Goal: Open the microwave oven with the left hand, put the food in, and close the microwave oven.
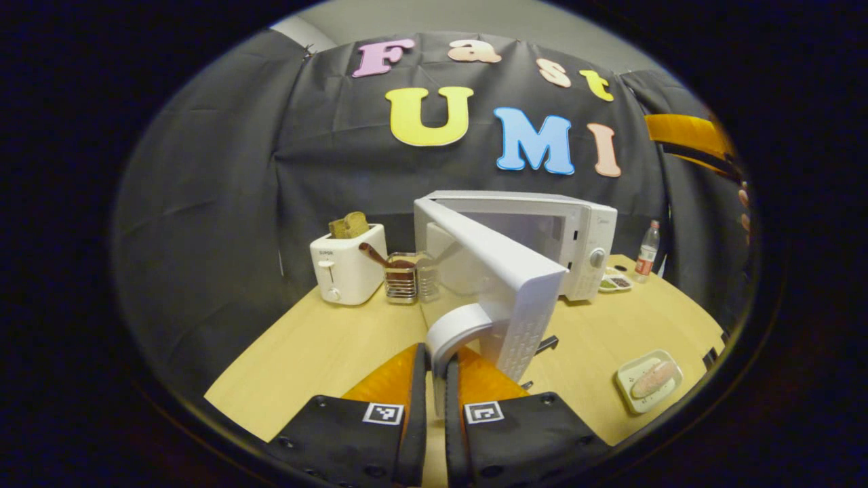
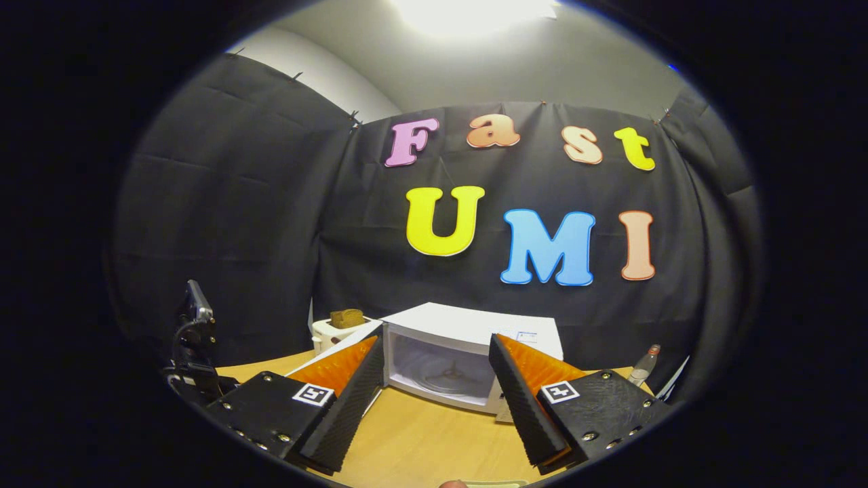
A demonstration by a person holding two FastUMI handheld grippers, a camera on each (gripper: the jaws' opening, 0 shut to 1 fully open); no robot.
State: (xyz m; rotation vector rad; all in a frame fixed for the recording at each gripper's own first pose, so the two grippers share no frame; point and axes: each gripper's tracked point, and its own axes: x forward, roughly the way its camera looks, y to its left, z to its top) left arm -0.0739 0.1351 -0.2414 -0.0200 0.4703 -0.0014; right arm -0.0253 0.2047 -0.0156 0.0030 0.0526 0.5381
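— Left hand-held gripper [image 1: 436, 366]?
— Clenched on the handle [image 1: 456, 327] of the swung-out door [image 1: 505, 278].
— Right hand-held gripper [image 2: 434, 386]?
— Released, facing the microwave [image 2: 468, 352]. Food [image 1: 652, 379] lies on a plate [image 1: 647, 401] on the desk [image 1: 325, 346].

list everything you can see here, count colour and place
microwave oven: 1, white, back of the table, door swung open
door handle: 1, white, curved, between the left gripper's fingers
toaster: 1, white, left of the microwave, brown bread in its slot
wire holder: 1, metal, between toaster and microwave, brown utensil inside
plate of food: 1, pale, front right of the table
small dish: 1, white, right of the microwave
bottle: 1, clear, red label, far right
table: 1, light wood
left gripper: 1, shut on the handle
right gripper: 1, open, facing the oven cavity
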